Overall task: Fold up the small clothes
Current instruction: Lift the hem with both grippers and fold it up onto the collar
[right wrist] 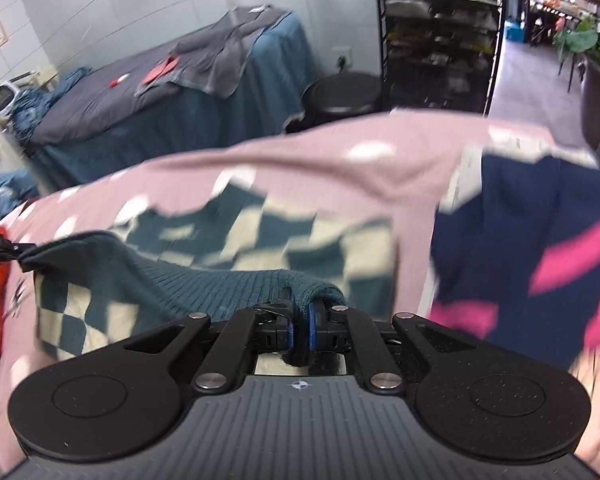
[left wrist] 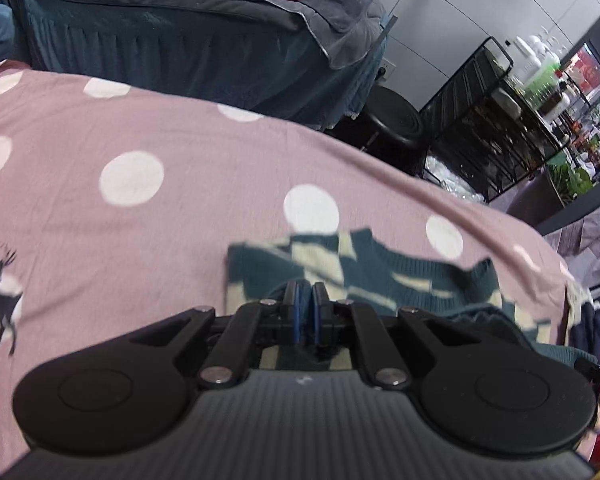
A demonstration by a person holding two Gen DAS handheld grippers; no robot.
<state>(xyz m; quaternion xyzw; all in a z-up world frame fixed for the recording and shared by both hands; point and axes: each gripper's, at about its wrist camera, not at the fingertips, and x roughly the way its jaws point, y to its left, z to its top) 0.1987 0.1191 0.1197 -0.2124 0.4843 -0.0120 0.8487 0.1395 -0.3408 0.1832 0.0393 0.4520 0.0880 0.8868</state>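
1. A small checked sweater (right wrist: pixel 236 236), dark green and cream, lies on a bed with a pink spotted sheet (left wrist: pixel 148 132).
2. The left hand-held gripper (left wrist: pixel 304 292) is pinched shut on one bit of the sweater's green ribbed edge.
3. The right hand-held gripper (right wrist: pixel 300 304) is pinched shut on another bit of that same edge. The knit pokes up between its blue pads (right wrist: pixel 311 326).
4. The edge hangs stretched between the two grippers. I think holding it at two spots keeps it straight, so it can be laid flat over the rest for a fold.
5. The rest of the sweater rests on the sheet just in front of the grippers.
6. A dark blue and pink garment (right wrist: pixel 540 248) lies to the right, just beside the sweater. It may be waiting its turn.
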